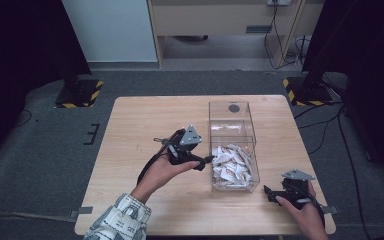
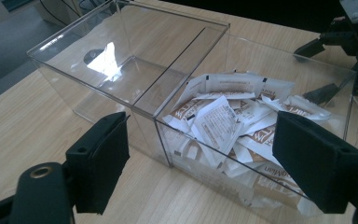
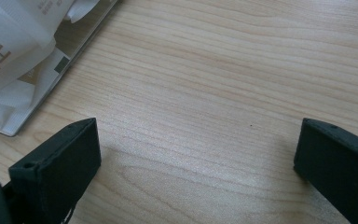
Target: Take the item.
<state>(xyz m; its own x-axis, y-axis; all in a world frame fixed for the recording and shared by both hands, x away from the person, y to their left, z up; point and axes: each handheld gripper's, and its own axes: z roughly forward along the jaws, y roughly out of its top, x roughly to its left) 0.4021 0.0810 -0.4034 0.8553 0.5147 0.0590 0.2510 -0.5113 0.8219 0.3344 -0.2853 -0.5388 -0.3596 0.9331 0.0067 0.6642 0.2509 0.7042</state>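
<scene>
Packets (image 1: 231,165): a loose heap of white and brown sachets, all lying in the near compartment of the clear box, right of the table's middle.
Clear box (image 1: 232,112): see-through plastic, two compartments split by a clear divider; it stands on the wooden table (image 1: 145,120), long side running away from the person.
Far compartment (image 2: 116,70): bare as far as I can see, with only a dark round spot showing at its far end, which may be on the table beneath.
Near compartment (image 2: 242,154): well filled, sachets overlapping every which way, some tilted up against the walls.
Left gripper (image 1: 200,161): held up at the box's left wall, tips just about at the rim of the near compartment; jaws standing wide apart with nothing between them.
Left gripper view: looks across the box straight at the heap, black pads (image 2: 105,161) framing it, no sachet pinched.
Right gripper (image 1: 275,192): resting low at the near right of the table, beside the box's near corner; jaws spread wide over bare wood, nothing in them.
Progress: I'd say early. No sachet lies in the far compartment or out on the table, and none is gripped.
Left to do: by my reading, a sachet has yet to be picked from the heap; where it should go, the pictures do not tell.
</scene>
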